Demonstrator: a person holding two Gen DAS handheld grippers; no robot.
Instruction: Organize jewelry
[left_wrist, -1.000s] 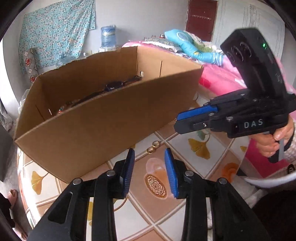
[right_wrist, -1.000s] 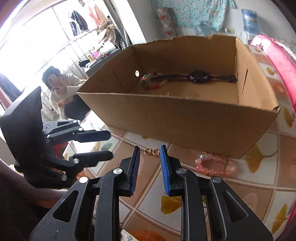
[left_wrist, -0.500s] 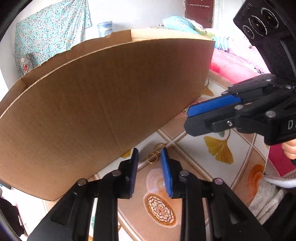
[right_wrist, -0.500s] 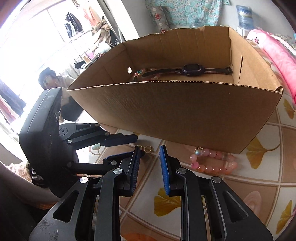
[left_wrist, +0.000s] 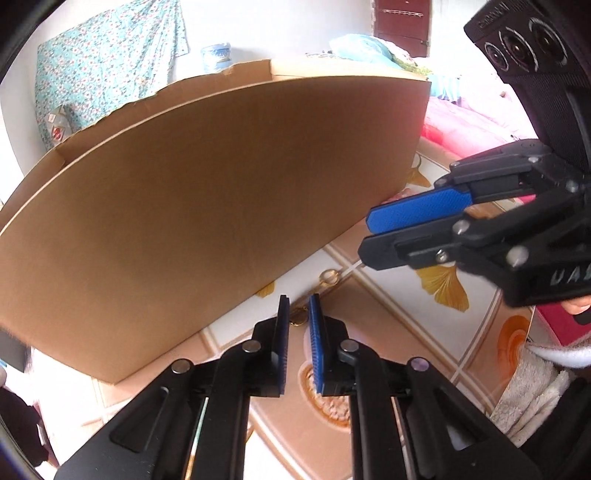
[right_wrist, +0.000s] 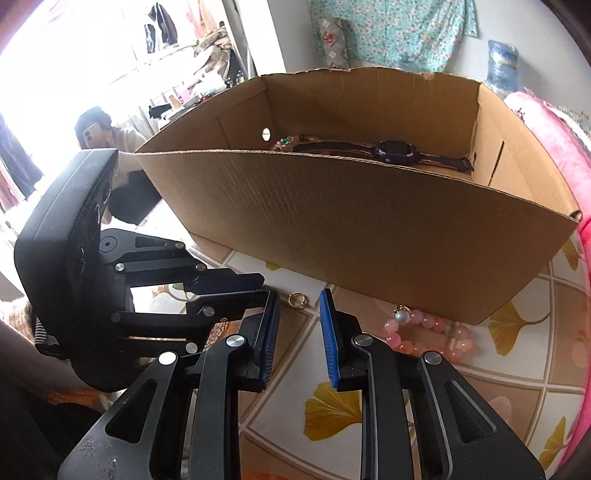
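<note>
Left wrist view: the left gripper (left_wrist: 298, 310) sits low over the patterned tablecloth (left_wrist: 402, 332), close to the near wall of the cardboard box (left_wrist: 207, 206). Its blue pads are narrowly apart, one on each side of a small gold ring (left_wrist: 296, 318) lying on the cloth; whether they press it I cannot tell. A second gold ring (left_wrist: 330, 276) lies a little farther out, just beside the box's near wall. The right gripper (left_wrist: 373, 236) hangs to the right of the box, its fingers close together with nothing seen between them.

Right wrist view: the right gripper (right_wrist: 297, 310) is spread, empty, in front of the box (right_wrist: 369, 236). A gold ring (right_wrist: 296, 300) lies at the foot of the box wall, with the left gripper's tips (right_wrist: 264, 286) just left of it. A pink bead bracelet (right_wrist: 428, 334) lies on the cloth right of the ring, by the same wall. Inside the box lie a dark watch (right_wrist: 395, 151) and a beaded piece (right_wrist: 286, 142).
</note>
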